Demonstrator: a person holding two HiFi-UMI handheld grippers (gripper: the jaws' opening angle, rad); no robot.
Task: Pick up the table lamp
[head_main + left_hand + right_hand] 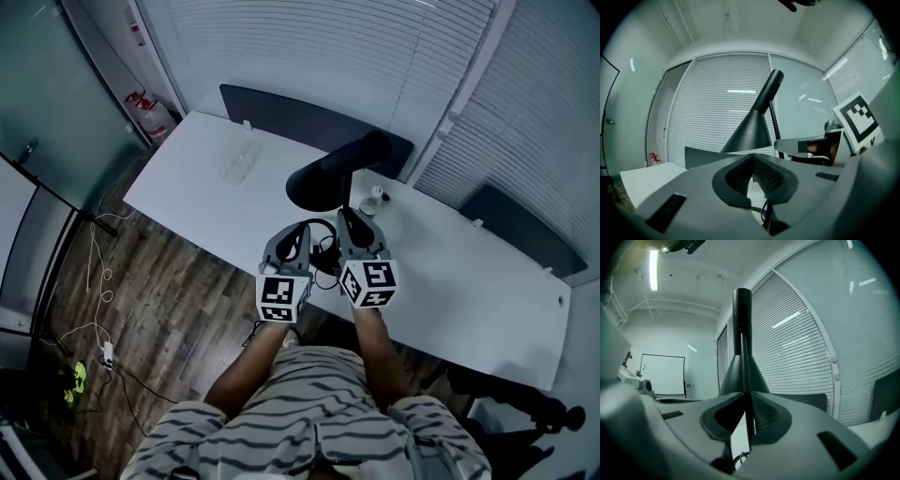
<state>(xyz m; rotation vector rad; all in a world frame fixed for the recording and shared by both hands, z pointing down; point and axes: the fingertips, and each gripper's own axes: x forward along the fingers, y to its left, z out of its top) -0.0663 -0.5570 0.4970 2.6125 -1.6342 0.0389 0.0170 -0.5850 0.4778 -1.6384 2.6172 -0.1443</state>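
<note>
The black table lamp (pixel 328 178) has a cone shade and a thin stem, and it stands out over the white desk (pixel 206 202). My right gripper (pixel 349 222) is shut on the stem. In the right gripper view the stem (pixel 743 341) runs up between the pads of that gripper (pixel 749 397), and the shade (pixel 739 376) is behind it. My left gripper (pixel 298 234) is just left of it, beside the lamp's black cord (pixel 323 251). In the left gripper view its tips (pixel 752 159) meet with nothing seen between them, and the shade (pixel 750 131) lies ahead. The lamp's base is hidden.
A clear plastic object (pixel 239 164) lies at the desk's far left. A small white item (pixel 376 199) stands just beyond the right gripper. Dark partition panels (pixel 272 112) line the far edge below the window blinds. Cables (pixel 94 272) trail over the wood floor on the left.
</note>
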